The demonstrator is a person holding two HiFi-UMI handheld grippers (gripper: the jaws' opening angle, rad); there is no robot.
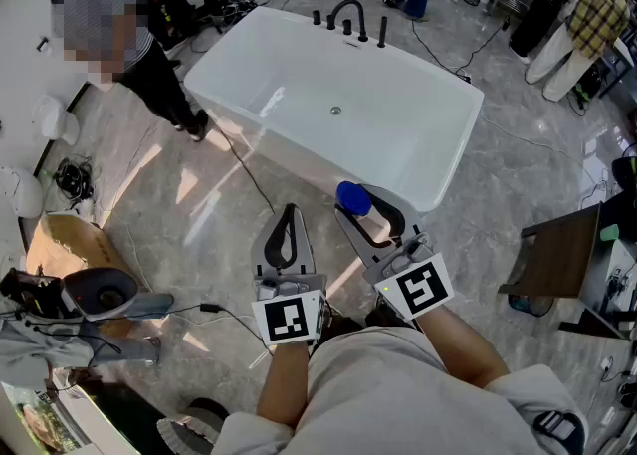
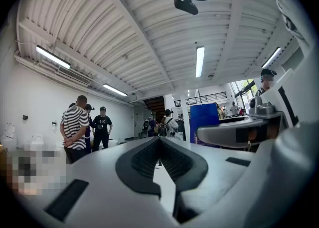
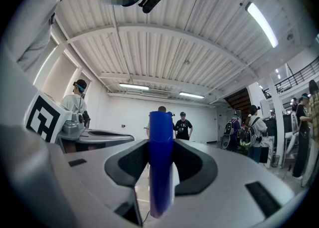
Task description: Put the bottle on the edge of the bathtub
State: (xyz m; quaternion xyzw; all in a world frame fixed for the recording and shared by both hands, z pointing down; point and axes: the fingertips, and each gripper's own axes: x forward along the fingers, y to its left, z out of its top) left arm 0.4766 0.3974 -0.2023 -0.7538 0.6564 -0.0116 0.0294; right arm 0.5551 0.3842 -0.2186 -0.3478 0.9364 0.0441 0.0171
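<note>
- Blue bottle (image 1: 353,197): clamped between the right gripper (image 1: 366,209) jaws, in the air just short of the bathtub (image 1: 455,151) corner.
- Left gripper (image 1: 290,212): jaws pressed together, empty.
- Handling: bring the base flat onto the rim, centred; let go only once it stands steady.

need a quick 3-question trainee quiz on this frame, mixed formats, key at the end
1. Fill in: the jaws of the left hand-held gripper are ____, with nothing between them.
2. Which one holds the blue bottle? A) left B) right C) neither
3. True or false: the blue bottle already stands on the rim of the bathtub.

Key:
1. shut
2. B: the right hand-held gripper is clamped on it.
3. false: it is in that gripper's jaws, not set down.
</note>
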